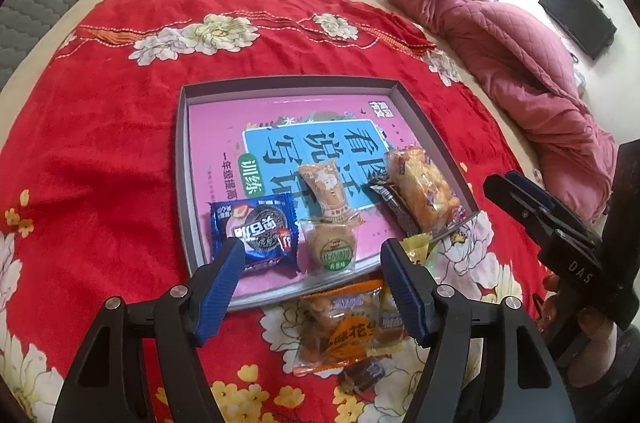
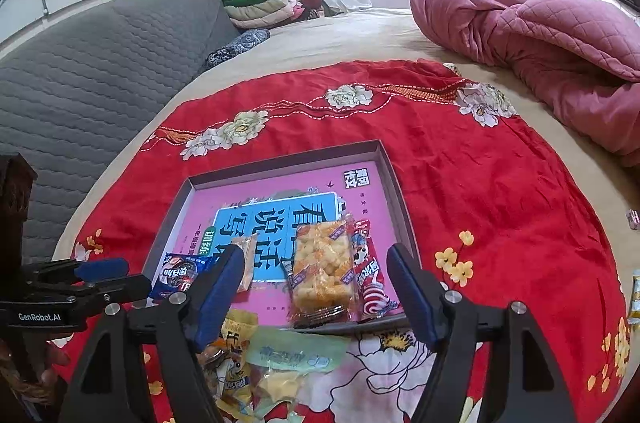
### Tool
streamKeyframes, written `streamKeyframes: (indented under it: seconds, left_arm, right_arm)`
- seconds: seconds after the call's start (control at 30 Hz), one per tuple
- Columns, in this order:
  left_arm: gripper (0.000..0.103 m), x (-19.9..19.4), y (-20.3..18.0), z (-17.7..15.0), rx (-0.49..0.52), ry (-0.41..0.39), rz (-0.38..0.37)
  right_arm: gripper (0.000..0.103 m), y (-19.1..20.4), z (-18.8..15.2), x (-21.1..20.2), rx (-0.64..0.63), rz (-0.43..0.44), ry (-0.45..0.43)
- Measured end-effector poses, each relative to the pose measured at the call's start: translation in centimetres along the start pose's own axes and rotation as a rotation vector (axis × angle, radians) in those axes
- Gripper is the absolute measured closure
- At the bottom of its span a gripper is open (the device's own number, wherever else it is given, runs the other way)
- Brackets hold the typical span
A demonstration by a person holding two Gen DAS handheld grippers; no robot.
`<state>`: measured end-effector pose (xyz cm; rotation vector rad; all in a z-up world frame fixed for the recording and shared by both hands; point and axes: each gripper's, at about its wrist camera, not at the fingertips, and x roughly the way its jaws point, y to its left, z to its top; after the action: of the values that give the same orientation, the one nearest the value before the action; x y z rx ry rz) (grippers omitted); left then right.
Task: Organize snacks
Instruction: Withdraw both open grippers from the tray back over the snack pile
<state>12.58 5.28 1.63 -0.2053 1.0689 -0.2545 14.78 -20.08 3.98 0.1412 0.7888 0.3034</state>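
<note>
Several wrapped snacks (image 1: 256, 235) are laid along the lower edge of the shallow tray (image 1: 182, 143) at frame centre. Both the left gripper (image 1: 312, 263) and the right gripper (image 2: 316, 271) are held spread wide and empty above a loose snack pile (image 2: 256, 355) on the red blanket (image 2: 480, 163).

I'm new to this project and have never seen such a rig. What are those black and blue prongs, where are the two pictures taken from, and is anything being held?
No robot here: a person holds a two-finger gripper in each hand, each with a fisheye camera looking along its fingers. The left gripper, black with blue pads, fills the bottom of the left wrist picture; the right gripper fills the right wrist picture. Both are open and hold nothing.

They hover over a red flowered blanket on a bed. On it lies a shallow grey cardboard tray lined with a pink printed sheet. Inside are a blue cookie packet, a clear-wrapped orange puffed snack bar and other packets. A loose pile of wrapped snacks waits on the blanket in front of the tray.
</note>
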Motion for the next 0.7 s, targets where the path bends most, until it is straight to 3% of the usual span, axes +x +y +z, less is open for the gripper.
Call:
streamKeyframes:
  seconds: [0.7]
  left_arm:
    - [0.031,-0.5,0.0,-1.8,0.012,0.031,0.009]
  right_arm:
    - [0.024,1.2,-2.4,-1.0,-0.028,0.004,0.041]
